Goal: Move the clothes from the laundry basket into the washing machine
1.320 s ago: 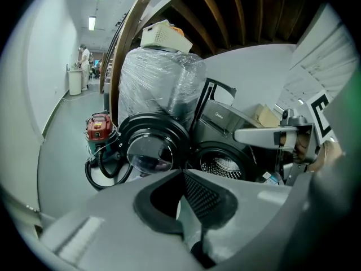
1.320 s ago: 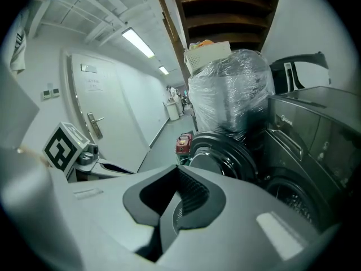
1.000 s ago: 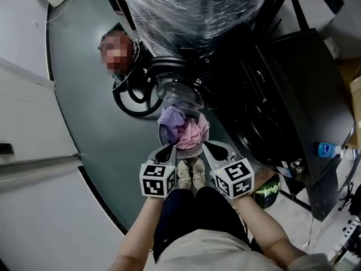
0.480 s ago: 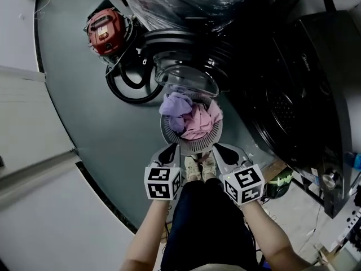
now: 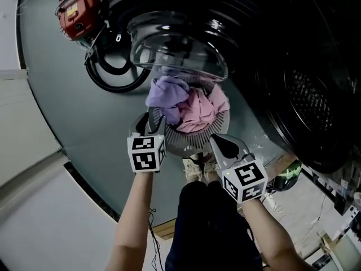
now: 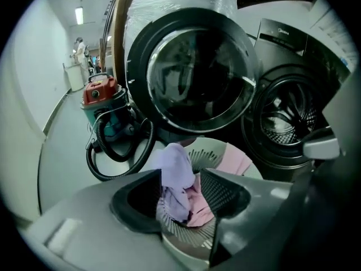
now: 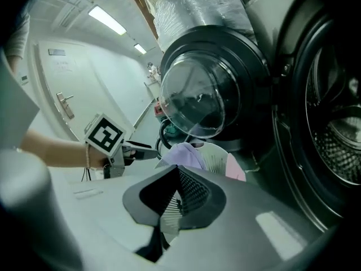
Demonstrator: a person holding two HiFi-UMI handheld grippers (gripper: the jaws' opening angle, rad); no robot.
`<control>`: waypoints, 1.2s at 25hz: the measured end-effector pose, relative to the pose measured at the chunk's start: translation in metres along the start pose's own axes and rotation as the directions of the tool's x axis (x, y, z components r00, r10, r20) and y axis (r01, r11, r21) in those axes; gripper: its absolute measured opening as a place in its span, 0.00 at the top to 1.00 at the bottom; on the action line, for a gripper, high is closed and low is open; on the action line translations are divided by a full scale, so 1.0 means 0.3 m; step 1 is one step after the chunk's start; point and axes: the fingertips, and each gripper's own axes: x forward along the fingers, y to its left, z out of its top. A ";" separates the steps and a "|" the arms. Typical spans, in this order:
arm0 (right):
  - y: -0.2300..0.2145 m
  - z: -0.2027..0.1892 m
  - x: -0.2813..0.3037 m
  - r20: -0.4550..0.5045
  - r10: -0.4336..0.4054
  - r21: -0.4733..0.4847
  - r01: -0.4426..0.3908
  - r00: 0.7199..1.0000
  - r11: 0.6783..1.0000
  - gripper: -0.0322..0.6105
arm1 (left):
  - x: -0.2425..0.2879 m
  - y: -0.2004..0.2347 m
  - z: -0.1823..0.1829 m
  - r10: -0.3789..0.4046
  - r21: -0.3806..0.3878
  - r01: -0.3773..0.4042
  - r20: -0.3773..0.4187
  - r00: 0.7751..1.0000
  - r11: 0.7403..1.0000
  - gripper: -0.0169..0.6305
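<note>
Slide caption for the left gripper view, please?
Open left tongs aimed at lavender garment in laundry basket, washer door open behind.

The laundry basket (image 5: 194, 144) is sitting on the floor (image 5: 90, 129), with the clothes (image 5: 186, 103) lying heaped in it. The washing machine door (image 5: 177, 49) is standing open just beyond the basket, and the drum (image 5: 318, 95) is lying to its right. A vacuum cleaner (image 5: 78, 10) is standing at far left, with its hose (image 5: 104, 75) lying coiled beside it. The left claw (image 5: 149, 123) is hovering at the basket's left rim and the right claw (image 5: 225, 145) at its near right rim.

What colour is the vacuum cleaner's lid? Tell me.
The lid is red, clearest in the left gripper view.
</note>
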 end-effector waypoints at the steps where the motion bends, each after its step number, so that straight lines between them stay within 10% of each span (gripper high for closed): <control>1: -0.016 -0.021 0.017 -0.006 -0.003 0.003 0.003 1.000 1.000 0.90 | 0.048 0.027 -0.011 0.004 0.019 -0.004 -0.008 1.000 1.000 0.66; 9: -0.106 -0.127 0.089 -0.041 -0.017 0.007 0.017 0.999 1.000 0.90 | 0.326 0.176 -0.033 0.074 0.110 -0.065 -0.082 0.994 0.992 0.66; 16: -0.108 -0.141 0.104 -0.033 -0.021 0.034 0.022 0.999 0.999 0.91 | 0.358 0.208 -0.034 0.134 0.197 -0.110 -0.108 0.985 0.974 0.86; 24: -0.068 -0.080 0.090 0.000 -0.020 0.039 0.020 1.000 0.999 0.90 | 0.167 0.089 0.020 -0.017 0.174 0.022 -0.031 0.999 0.984 0.95; 30: -0.021 -0.009 0.054 0.062 0.011 -0.017 -0.010 0.998 1.000 0.90 | -0.022 -0.150 0.066 -0.240 0.246 0.225 0.034 0.970 0.943 0.95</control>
